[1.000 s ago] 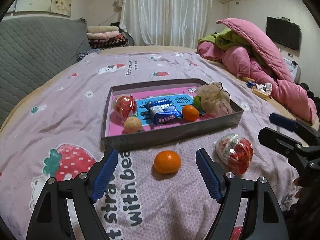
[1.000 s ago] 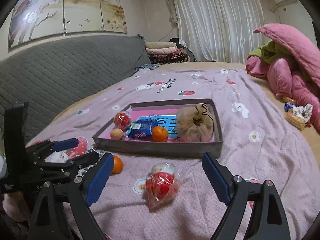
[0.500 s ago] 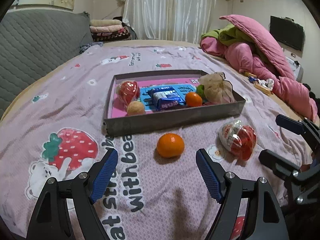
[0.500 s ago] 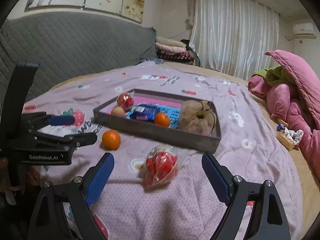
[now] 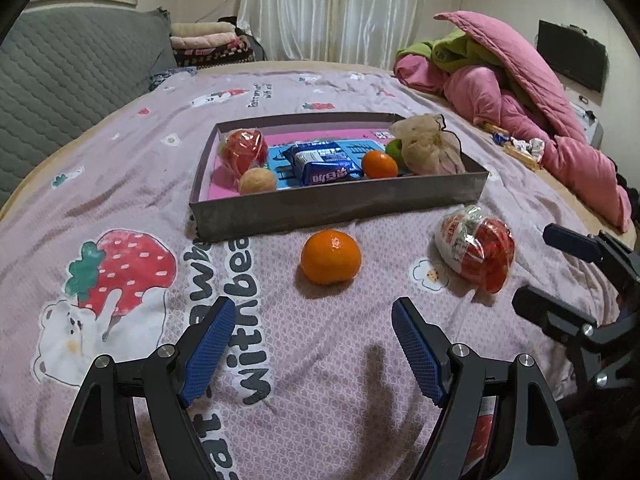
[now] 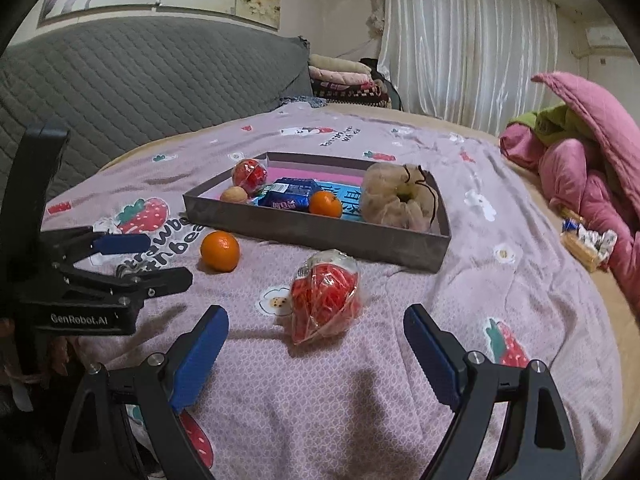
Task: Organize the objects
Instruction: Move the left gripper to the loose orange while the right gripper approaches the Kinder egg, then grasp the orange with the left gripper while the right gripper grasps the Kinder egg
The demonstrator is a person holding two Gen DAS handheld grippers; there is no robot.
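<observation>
A grey tray [image 5: 340, 202] [image 6: 320, 224] lies on the bed and holds a wrapped red ball [image 5: 243, 148], a walnut [image 5: 257, 181], a blue snack pack [image 5: 326, 164], an orange [image 5: 379, 164] and a mesh pouch [image 5: 428, 148]. In front of the tray lie a loose orange [image 5: 331, 256] [image 6: 220, 251] and a wrapped red-white ball [image 5: 476, 248] [image 6: 325, 295]. My left gripper [image 5: 312, 344] is open, just short of the loose orange. My right gripper [image 6: 316, 356] is open, just short of the wrapped ball.
The lilac strawberry-print bedsheet [image 5: 132, 264] covers the bed. A pink quilt pile [image 5: 520, 92] lies at the far right with small snacks [image 5: 516, 148] beside it. A grey quilted headboard [image 6: 140, 80] stands at the left.
Both grippers have pulled back and lowered a little; the tray and loose items sit farther ahead. Nothing was grasped and both grippers stay open.
</observation>
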